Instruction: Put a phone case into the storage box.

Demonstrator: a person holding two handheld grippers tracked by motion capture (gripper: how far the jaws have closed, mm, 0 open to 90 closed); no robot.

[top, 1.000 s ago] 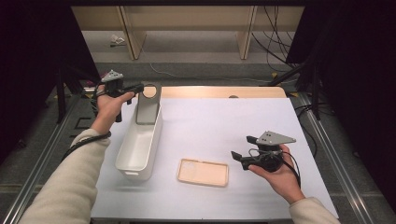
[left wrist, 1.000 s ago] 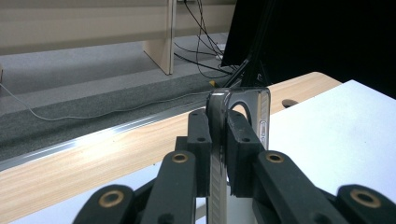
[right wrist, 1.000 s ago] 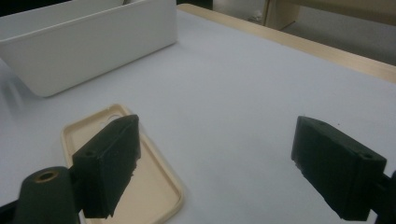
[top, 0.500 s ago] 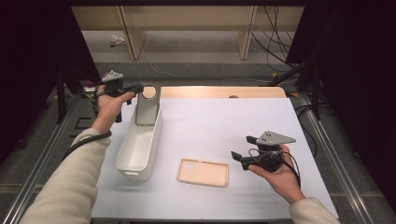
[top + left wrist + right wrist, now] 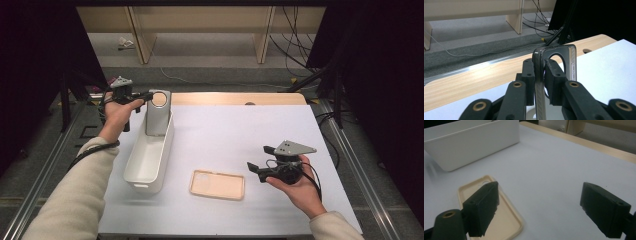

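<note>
We look down on a table (image 5: 240, 125) covered with a white sheet. At about 10 o'clock, the left gripper (image 5: 148, 96) clamps the top edge of a grey phone case (image 5: 158, 114) that has a round camera hole. The case stands upright at the far end of a long white bin (image 5: 149, 156), its lower part down inside the bin. The bin runs from 10 o'clock toward 7 o'clock along the table's left part.

In the left gripper view, the left gripper (image 5: 539, 75) has its two black jaws drawn close, one on each face of the grey phone case's (image 5: 571, 60) thin rim. They have just been easing apart a little, with the case between them and the pads touching it.

At about 4 o'clock, the right gripper (image 5: 255, 168) is held in a hand low over the sheet, pointing toward 9 o'clock. Its jaws stand wide apart and grasp nothing. A beige phone case (image 5: 218, 184) lies flat, hollow side up, near 6 o'clock, just beside those jaws and near the bin's near end.

In the right gripper view, the right gripper (image 5: 539, 206) has its left jaw over the beige phone case (image 5: 506, 217); we cannot tell whether it touches. The white bin (image 5: 471, 147) sits beyond.
</note>
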